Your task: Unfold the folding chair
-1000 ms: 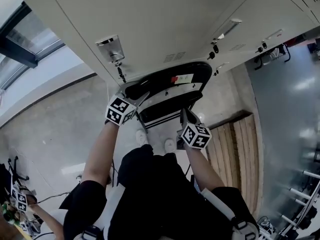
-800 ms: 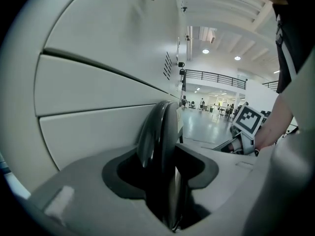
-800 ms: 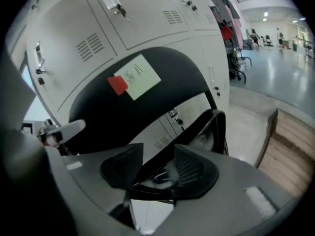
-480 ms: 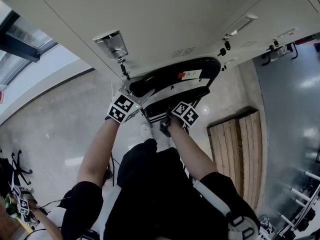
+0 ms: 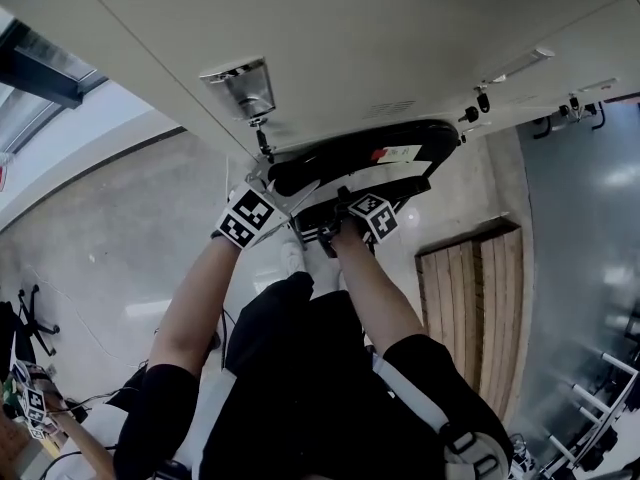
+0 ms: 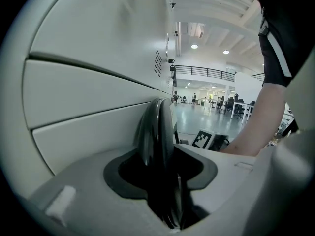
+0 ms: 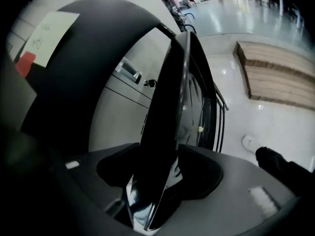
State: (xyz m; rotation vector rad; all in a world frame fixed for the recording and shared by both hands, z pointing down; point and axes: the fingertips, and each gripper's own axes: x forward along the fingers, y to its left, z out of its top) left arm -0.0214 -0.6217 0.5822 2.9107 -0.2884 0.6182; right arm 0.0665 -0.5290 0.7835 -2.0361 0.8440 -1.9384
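Find the folding chair folded flat and stood on end against the pale lockers, just ahead of the shoes. Pin its backrest with the left gripper, clenched on the black rim after tightening a little just now. Take the seat in the right gripper, jaws astride the thin edge and just narrowed onto it, seemingly gripping. Probably best to draw the seat down and toward the body while bracing the backrest, in one even swing about the hinge. Avoid twisting either grip, with such glossy edges likely to slip. Tilt the top away from the lockers first, for want of room for the legs to spread against the doors. Mind what looks like a key dangling from the metal latch right above the left gripper, close enough to snag. Mind the feet too, directly under the seat's swing. Off to the right, a slatted wooden platform on the polished floor, well apart and no hindrance.
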